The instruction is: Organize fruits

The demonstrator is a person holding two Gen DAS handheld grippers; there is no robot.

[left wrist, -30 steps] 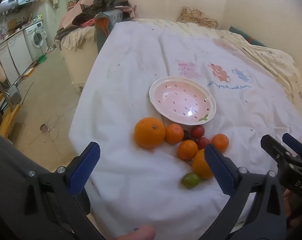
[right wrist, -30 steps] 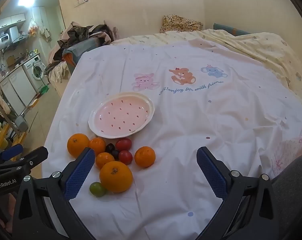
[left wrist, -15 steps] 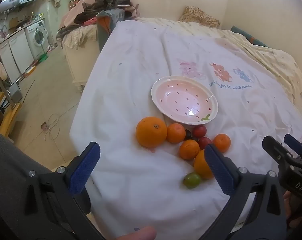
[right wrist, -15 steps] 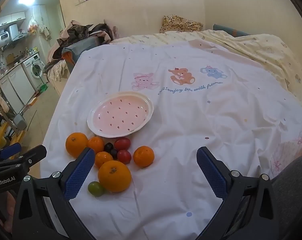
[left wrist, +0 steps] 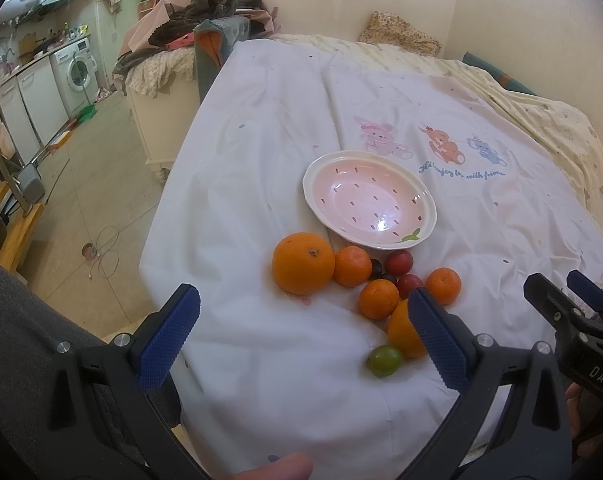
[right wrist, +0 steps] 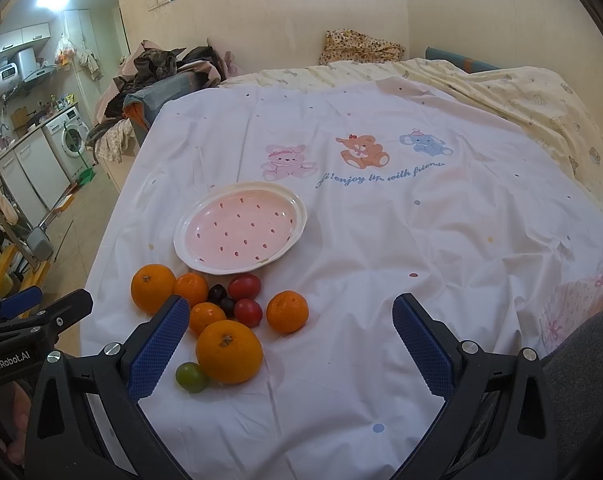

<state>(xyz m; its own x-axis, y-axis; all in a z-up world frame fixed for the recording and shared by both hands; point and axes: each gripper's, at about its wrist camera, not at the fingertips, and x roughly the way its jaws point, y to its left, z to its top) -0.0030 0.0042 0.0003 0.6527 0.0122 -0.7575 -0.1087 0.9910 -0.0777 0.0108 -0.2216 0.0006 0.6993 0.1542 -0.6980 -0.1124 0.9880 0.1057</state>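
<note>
A bed (right wrist: 381, 240) spread with a white sheet (right wrist: 361, 280) carries everything; the sheet is printed with three cartoon animals (a pink rabbit, an orange bear, a blue elephant) above a line of blue script. One pink plate (right wrist: 297, 208) with a cream rim and dark seed-like flecks sits near the sheet's left side, and nothing lies in it.

The fruit lies in a loose cluster just in front of the plate. There are two large oranges (right wrist: 228, 351), one at the cluster's left end beside the plate and one nearest the cameras. Three small mandarins (right wrist: 287, 311) sit among them. Two red cherry tomatoes (right wrist: 244, 287) lie at the middle, touching two dark grapes (right wrist: 217, 292). One green grape (right wrist: 190, 377) rests against the near orange.

The left gripper (left wrist: 301, 336) hovers over the sheet's near edge, its blue-padded fingers (left wrist: 167, 334) spread wide and holding nothing. The right gripper (right wrist: 291, 346) is likewise spread apart and empty, above the sheet to the right of the fruit.
</note>
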